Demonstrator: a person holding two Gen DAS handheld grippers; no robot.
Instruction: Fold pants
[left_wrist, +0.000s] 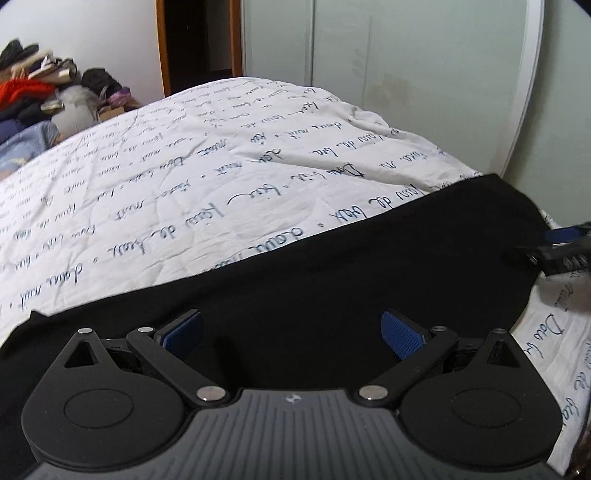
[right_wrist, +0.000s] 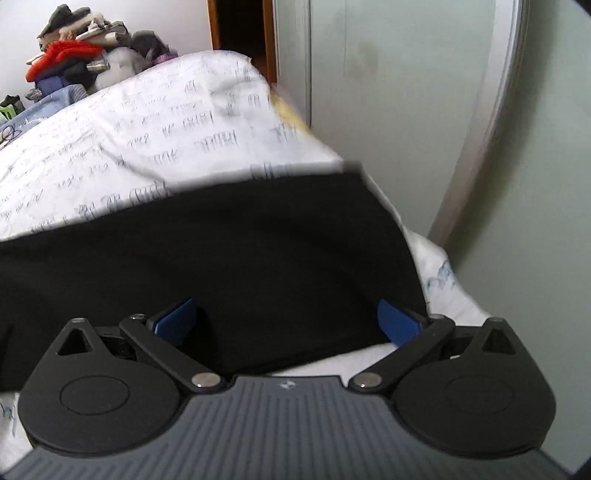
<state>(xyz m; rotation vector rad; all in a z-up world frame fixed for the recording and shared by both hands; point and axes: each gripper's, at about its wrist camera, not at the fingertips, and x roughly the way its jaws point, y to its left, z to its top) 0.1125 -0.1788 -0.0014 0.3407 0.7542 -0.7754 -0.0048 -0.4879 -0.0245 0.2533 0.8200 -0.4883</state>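
Black pants (left_wrist: 332, 266) lie flat across the near edge of the bed, on a white duvet (left_wrist: 184, 177) printed with handwriting. The left claw (left_wrist: 291, 336) and the right claw (right_wrist: 286, 321) both hover over the fabric, spread wide, grasping nothing.

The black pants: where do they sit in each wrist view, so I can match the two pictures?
Left wrist: black pants cross the lower half, from the left edge to the right.
Right wrist: black pants span the middle, from the left edge to right of centre.
Shared landmark: the clothes pile, top left in both.
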